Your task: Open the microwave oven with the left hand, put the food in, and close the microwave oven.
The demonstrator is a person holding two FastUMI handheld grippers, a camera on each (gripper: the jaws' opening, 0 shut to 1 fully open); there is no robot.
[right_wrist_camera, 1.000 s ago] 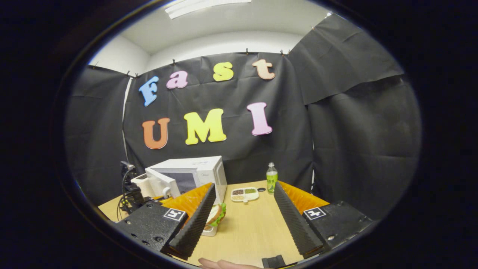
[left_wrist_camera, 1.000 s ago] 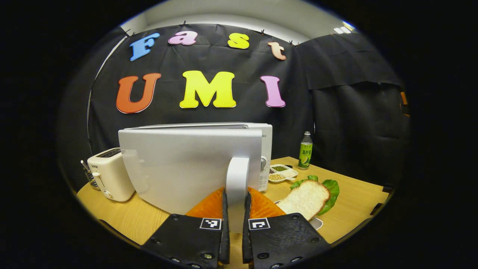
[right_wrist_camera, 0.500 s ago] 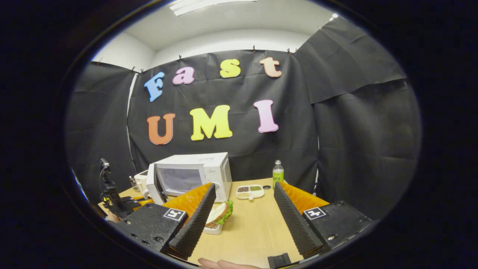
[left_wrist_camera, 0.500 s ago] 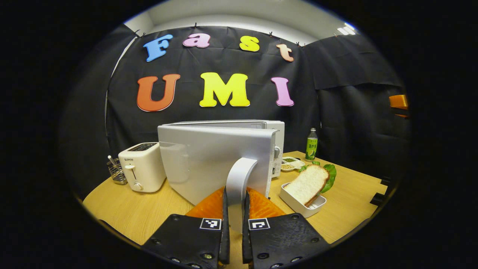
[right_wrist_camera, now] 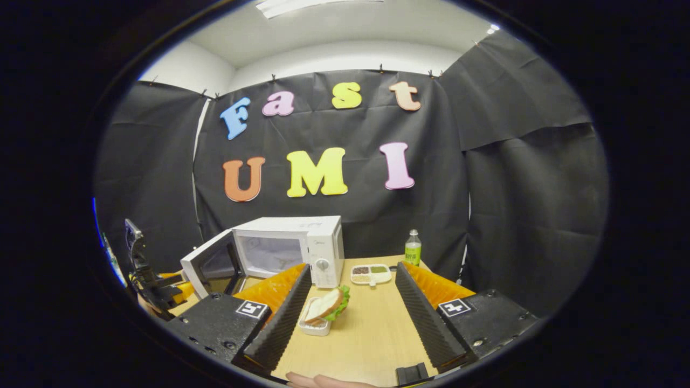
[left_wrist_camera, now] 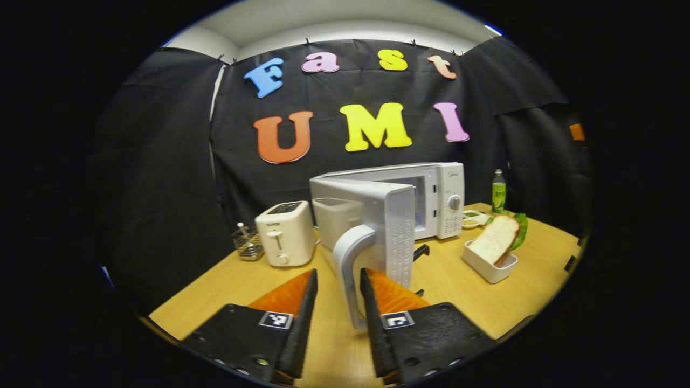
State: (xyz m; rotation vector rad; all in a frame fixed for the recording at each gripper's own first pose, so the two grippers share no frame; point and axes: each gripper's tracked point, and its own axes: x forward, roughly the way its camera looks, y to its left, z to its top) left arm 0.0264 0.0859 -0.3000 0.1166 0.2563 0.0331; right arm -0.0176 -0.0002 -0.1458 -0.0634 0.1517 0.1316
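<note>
The white microwave (left_wrist_camera: pixel 436 196) stands at the back of the wooden table with its door (left_wrist_camera: pixel 385 221) swung wide open. The door's curved handle (left_wrist_camera: pixel 347 269) sits between the fingers of my left gripper (left_wrist_camera: pixel 338 270), which is open, with a gap on the handle's left side. A sandwich of bread and lettuce (left_wrist_camera: pixel 498 237) leans in a white dish (left_wrist_camera: pixel 488 268) to the right of the microwave. My right gripper (right_wrist_camera: pixel 353 265) hangs open above the table, and the sandwich (right_wrist_camera: pixel 325 306) lies beyond its left finger. The microwave (right_wrist_camera: pixel 302 245) and its open door (right_wrist_camera: pixel 207 267) stand farther back.
A white toaster (left_wrist_camera: pixel 283 231) and a small wire rack (left_wrist_camera: pixel 248 245) stand left of the microwave. A green bottle (left_wrist_camera: pixel 498 191) and a divided seasoning dish (right_wrist_camera: pixel 371 273) stand at the back right. A hand holding my left gripper (right_wrist_camera: pixel 151 283) is at the table's left edge.
The door has swung from part open to wide open. My left gripper's fingers, shut on the handle before, have parted. The right gripper view has turned left, showing the oven's cavity.
</note>
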